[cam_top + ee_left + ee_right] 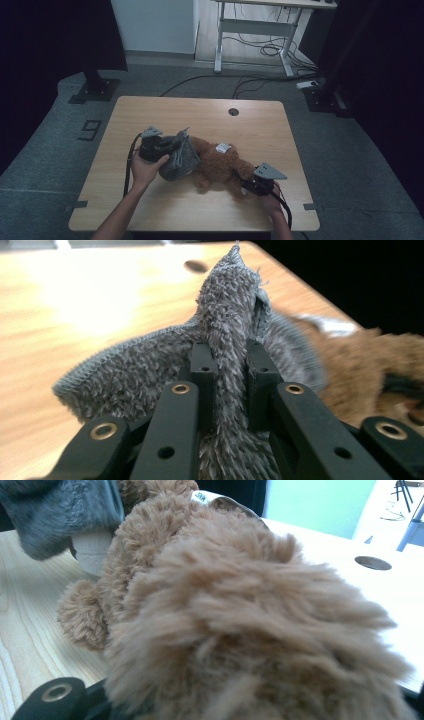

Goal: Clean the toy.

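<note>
Wood makes up the table (150, 107), pale and smooth, with a round hole (233, 111) near its far edge at 12 o'clock.

At the table's 9 o'clock side, the left gripper (227, 370) is pinched tight on a fold of grey cloth (150, 375). The cloth sticks up between its jaws and hangs over one end of the toy (220, 167).

At 4 o'clock, the right gripper (250, 186) holds the other end of the toy. Brown fur bulges over its jaws, so I think they are squeezed on the toy partway.

That brown, fluffy toy lies in the middle of the table, between the two grippers. A white tag (223, 147) sticks out at its far side.

Both things look soft and light. The cloth will bend and sag, so a fold or edge is the best place to grab. The toy will squash, so a leg or end is a good spot. Fur may slip a bit.

Around the table lies grey floor (60, 150). Black cables (240, 82) run across it at 12 o'clock, toward a white desk (255, 25).
</note>
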The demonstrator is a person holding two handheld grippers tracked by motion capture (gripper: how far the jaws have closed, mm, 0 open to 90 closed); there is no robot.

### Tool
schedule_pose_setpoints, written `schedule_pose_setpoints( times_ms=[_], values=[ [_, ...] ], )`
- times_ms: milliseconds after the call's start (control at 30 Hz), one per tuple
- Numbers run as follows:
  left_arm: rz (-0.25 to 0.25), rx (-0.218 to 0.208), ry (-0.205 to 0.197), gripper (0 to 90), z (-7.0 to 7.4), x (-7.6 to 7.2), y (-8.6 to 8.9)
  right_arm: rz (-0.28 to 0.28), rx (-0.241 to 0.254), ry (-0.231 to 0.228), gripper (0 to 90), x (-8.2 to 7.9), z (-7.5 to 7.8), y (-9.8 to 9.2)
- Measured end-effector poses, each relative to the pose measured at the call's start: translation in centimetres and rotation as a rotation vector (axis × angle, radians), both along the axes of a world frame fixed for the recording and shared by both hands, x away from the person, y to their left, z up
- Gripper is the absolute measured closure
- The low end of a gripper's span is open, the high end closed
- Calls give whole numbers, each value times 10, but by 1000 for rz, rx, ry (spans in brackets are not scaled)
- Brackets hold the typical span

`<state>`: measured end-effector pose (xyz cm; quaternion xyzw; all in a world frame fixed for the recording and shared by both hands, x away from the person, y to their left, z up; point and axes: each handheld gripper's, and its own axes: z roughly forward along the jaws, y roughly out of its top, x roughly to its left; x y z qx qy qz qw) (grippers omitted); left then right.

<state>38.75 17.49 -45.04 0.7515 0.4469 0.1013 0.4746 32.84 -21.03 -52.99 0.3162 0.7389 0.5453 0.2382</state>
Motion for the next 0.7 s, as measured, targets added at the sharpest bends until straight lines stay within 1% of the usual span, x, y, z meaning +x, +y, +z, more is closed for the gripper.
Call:
schedule_pose_setpoints(
  times_ms=[67,100,167,233,300,400,433,467,533,567,633,700],
  values=[
    [7,-27,23,783,-6,2,7,4,1,-1,574,0,0,0],
    [16,-22,22,783,-7,2,10,5,0,-2,574,0,0,0],
    [29,-15,15,783,-5,2,12,5,0,-2,574,0,0,0],
    [37,-29,-2,785,0,-2,12,2,-1,-2,574,0,0,0],
    [9,-35,-23,785,7,-7,5,1,-1,-2,573,0,0,-1],
    [-66,-33,-65,785,21,-18,-19,4,2,-2,573,1,0,-1],
    [-100,-32,-80,785,26,-22,-31,4,2,-3,573,1,0,-1],
    [-121,-36,-84,784,29,-24,-39,3,1,-3,573,1,0,-1],
    [-186,-56,-85,783,36,-27,-62,2,1,-3,573,1,0,-1],
    [-206,-60,-84,783,37,-27,-70,2,0,-3,573,1,0,0],
    [-262,-59,-74,783,39,-29,-96,4,0,-2,573,1,0,-1],
    [-303,-48,-73,783,38,-31,-119,4,4,0,573,1,0,-1]
  ],
)
